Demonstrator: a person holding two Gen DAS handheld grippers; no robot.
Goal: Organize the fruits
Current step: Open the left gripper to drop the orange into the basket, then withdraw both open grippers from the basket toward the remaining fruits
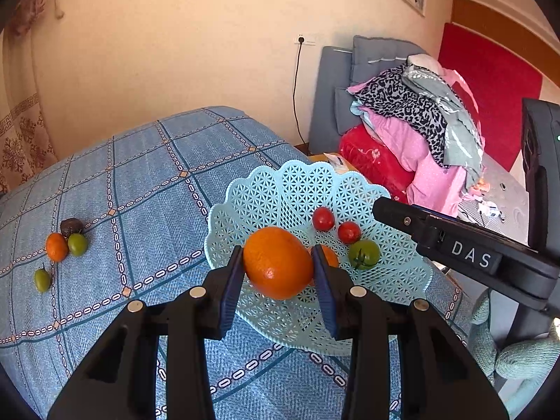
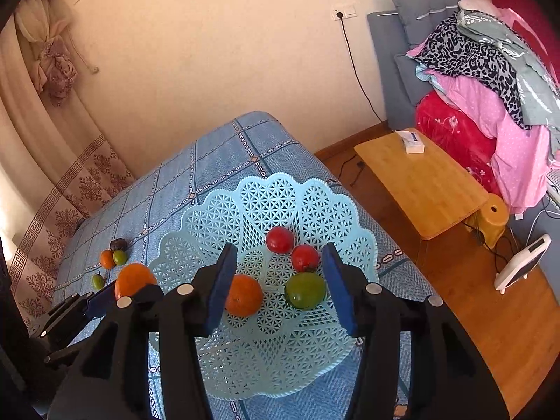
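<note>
My left gripper (image 1: 278,262) is shut on a large orange (image 1: 277,262) and holds it over the near-left rim of the light blue lattice basket (image 1: 280,189). In the right wrist view the same orange (image 2: 134,280) shows at the basket's (image 2: 273,196) left edge. The basket holds two red tomatoes (image 2: 279,239) (image 2: 305,257), a green tomato (image 2: 305,289) and an orange (image 2: 243,295). My right gripper (image 2: 276,280) is open and empty above the basket. Left on the blue cloth lie a small orange (image 1: 56,246), two green fruits (image 1: 77,244) (image 1: 42,279) and a dark fruit (image 1: 71,226).
The table has a blue checked cloth (image 1: 140,175). A low wooden table (image 2: 420,182) with a small box stands on the floor to the right. A pile of clothes (image 2: 490,87) lies on a grey bed. A wall is behind.
</note>
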